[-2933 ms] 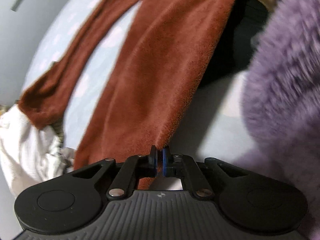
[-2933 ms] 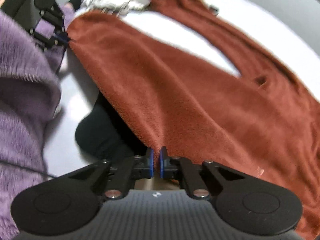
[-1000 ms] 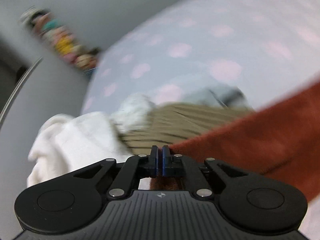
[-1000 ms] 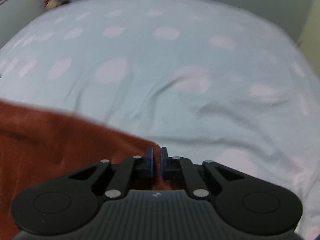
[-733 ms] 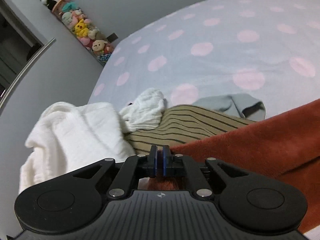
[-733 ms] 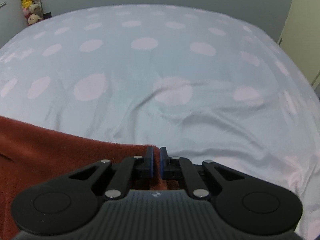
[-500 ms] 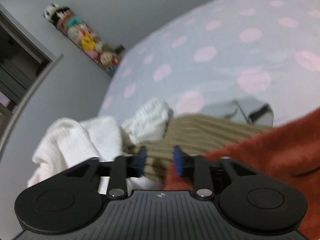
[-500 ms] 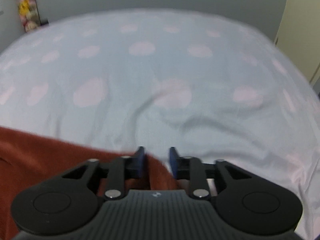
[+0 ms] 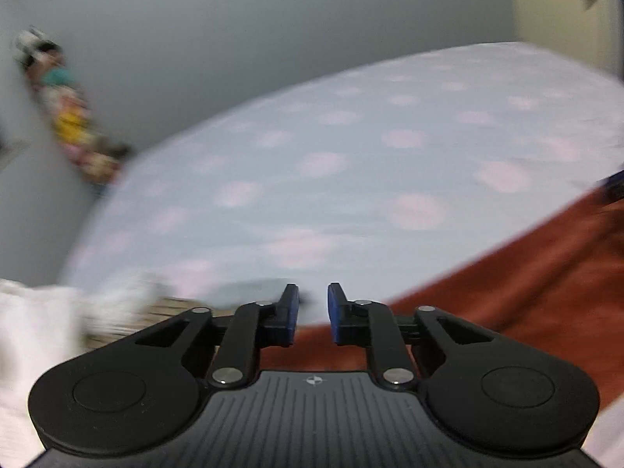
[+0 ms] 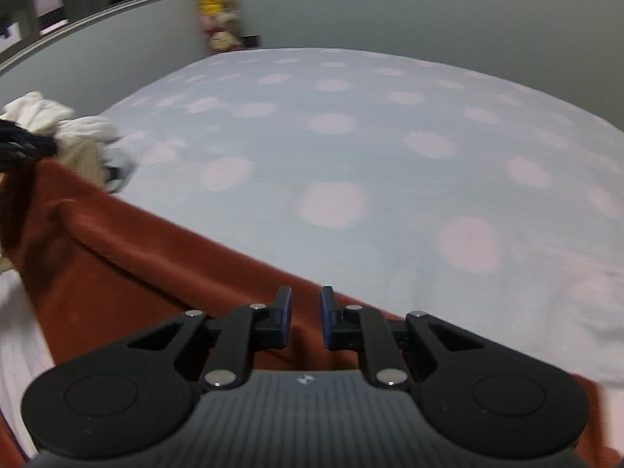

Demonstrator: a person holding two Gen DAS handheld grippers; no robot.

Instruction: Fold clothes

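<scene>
A rust-brown fleece garment (image 9: pixel 518 273) lies flat on the bed, its far edge running across both views; in the right wrist view it fills the lower left (image 10: pixel 128 269). My left gripper (image 9: pixel 313 308) is open and empty, raised just above the garment's left end. My right gripper (image 10: pixel 305 312) is open and empty above the garment's far edge. The left gripper shows as a dark shape at the left edge of the right wrist view (image 10: pixel 23 144).
The bed has a pale blue sheet with pink dots (image 10: pixel 351 156). A heap of white, striped and grey clothes (image 9: pixel 58 319) lies at the bed's left end, also seen in the right wrist view (image 10: pixel 74 136). Plush toys (image 9: pixel 66 117) hang by the grey wall.
Both grippers held the garment's corners, laid it forward onto the bed, then opened and let go. Both have since lifted and tilted up, away from the cloth.
</scene>
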